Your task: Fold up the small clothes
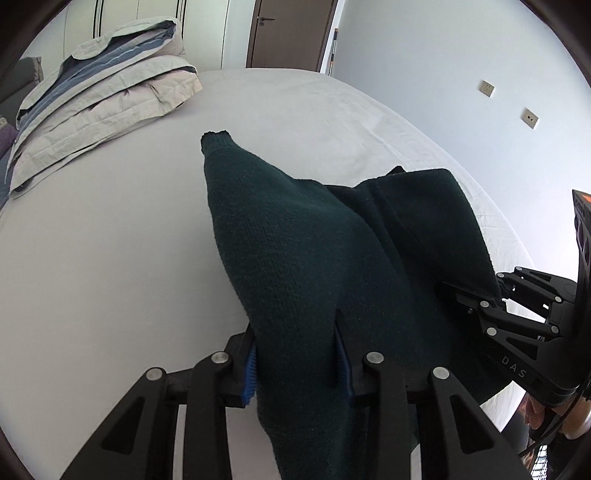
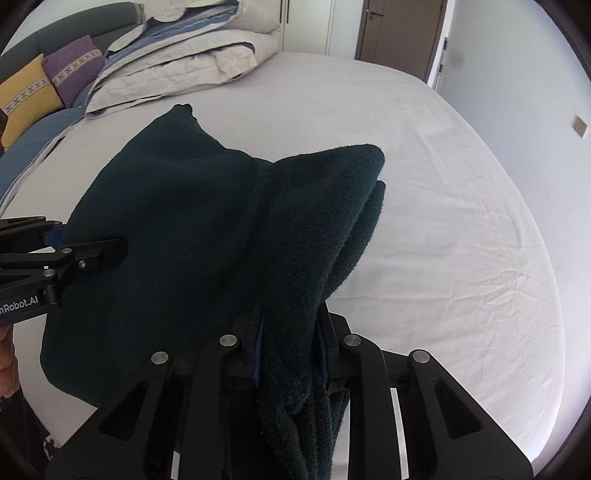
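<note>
The left hand-held gripper (image 1: 298, 363) pinches a thick bunch of a dark green knitted sweater (image 1: 295, 258) between its blue-lined fingers (image 1: 251, 365), the knit filling the whole gap between them and spilling down below. The right hand-held gripper (image 2: 290, 354) likewise clamps a gathered fold of the same sweater, cloth packed tight between its two black fingers (image 2: 334, 354).

From the left wrist camera, the right tool shows at the right edge, its fingers closed on the sweater's far border. From the right wrist camera, the left tool reaches in from the left edge and grips the garment's side.

The sweater hangs between the two grippers, lifted at the near side, while its far part appears to lie on the bed (image 1: 110, 240). One sleeve stretches away toward the middle of the bed, its ribbed cuff (image 1: 216, 138) at the far end. A doubled-over fold of the body bulges up on the right.

The bed carries a pale grey sheet with light creases. At its far left corner sits a folded duvet (image 2: 184, 48) in beige and blue. Beside it, a purple cushion (image 2: 74, 70) and a yellow cushion (image 2: 26, 96) lean against a dark headboard. A brown door (image 1: 291, 33) stands beyond the bed, and two wall sockets (image 1: 487, 88) sit on the white wall to the right.
</note>
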